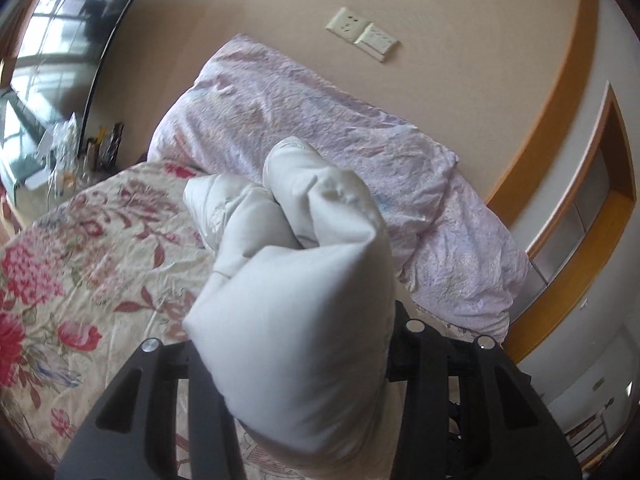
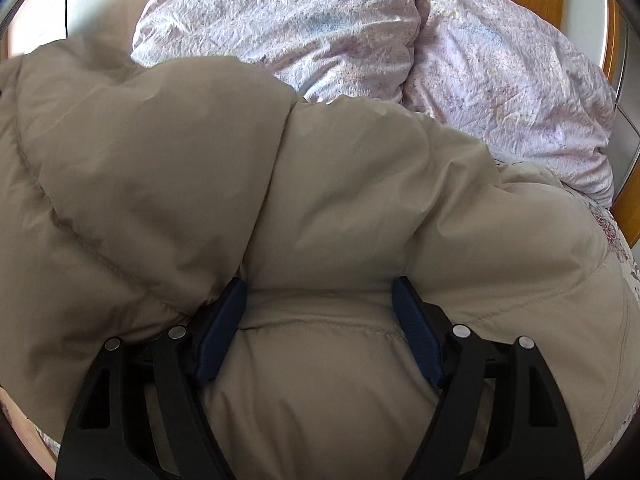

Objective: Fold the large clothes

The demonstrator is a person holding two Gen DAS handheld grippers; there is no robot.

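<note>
Your left gripper [image 1: 296, 320] pinches a bunched fold of the coat [image 1: 296, 272]. The pale fabric fills the gap between the jaws and hides the fingertips, and the fold stands clear above the floral bed [image 1: 72, 248], pointing toward the pillows [image 1: 312, 120] at the head edge.

Your right gripper [image 2: 320, 320] has its blue pads [image 2: 224, 328] spread wide, one on each side of a puffy quilted panel of the coat [image 2: 208, 168]. Both pads press into the padding, so this reads as a wide grip on thick stuff, not empty jaws.

From the right wrist view, the coat lies heaped across the bed, its bulk ahead of and around the fingers, its far edge touching the pillows [image 2: 360, 28]. The long axis seems to run side to side across the bed, though the heap hides the ends.

Judgement: the lifted fold in your left is the moving part, and your right anchors the body. The fold probably needs carrying over toward the right-hand grip.

No containers are in view.
</note>
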